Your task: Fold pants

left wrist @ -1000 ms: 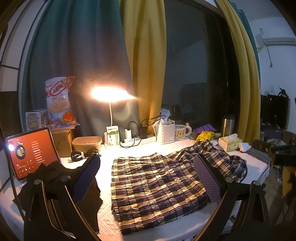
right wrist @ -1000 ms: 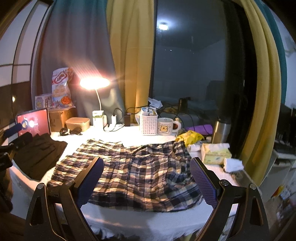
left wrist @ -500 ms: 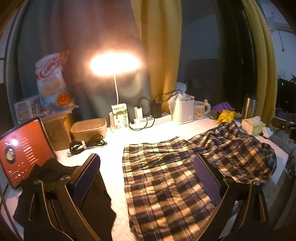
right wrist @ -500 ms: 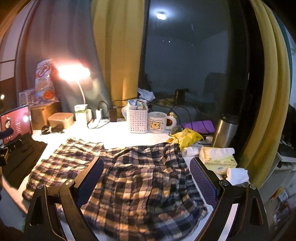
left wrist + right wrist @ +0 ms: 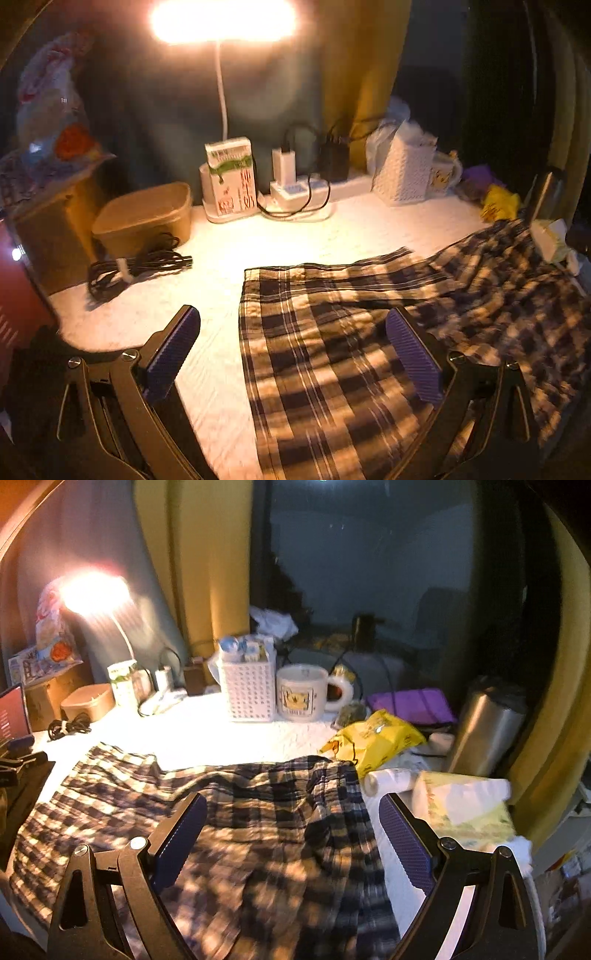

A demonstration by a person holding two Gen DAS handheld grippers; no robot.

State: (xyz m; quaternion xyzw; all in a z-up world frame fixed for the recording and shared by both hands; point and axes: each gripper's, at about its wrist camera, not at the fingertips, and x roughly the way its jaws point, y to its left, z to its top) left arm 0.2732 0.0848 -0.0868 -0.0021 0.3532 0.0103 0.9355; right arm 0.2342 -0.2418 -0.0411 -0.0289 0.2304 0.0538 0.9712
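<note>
dark-and-cream plaid pants (image 5: pixel 332 354), rumpled, flat across the white-covered table (image 5: pixel 221 258)

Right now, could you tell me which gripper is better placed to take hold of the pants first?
Probably the left gripper: it is open with the straight end edge of the pants lying between its fingers. The right gripper, also open, hangs over rumpled cloth mid-garment.

A bare strip of white textured tabletop (image 5: pixel 332 236) lies open between the plaid pants (image 5: pixel 332 350) and the back row: brown lidded box (image 5: pixel 142 214), green-and-white carton (image 5: pixel 232 177), white perforated basket (image 5: pixel 248 690), cream cartoon mug (image 5: pixel 301 693). A coiled black cable (image 5: pixel 136 264) lies at its left end.
</note>
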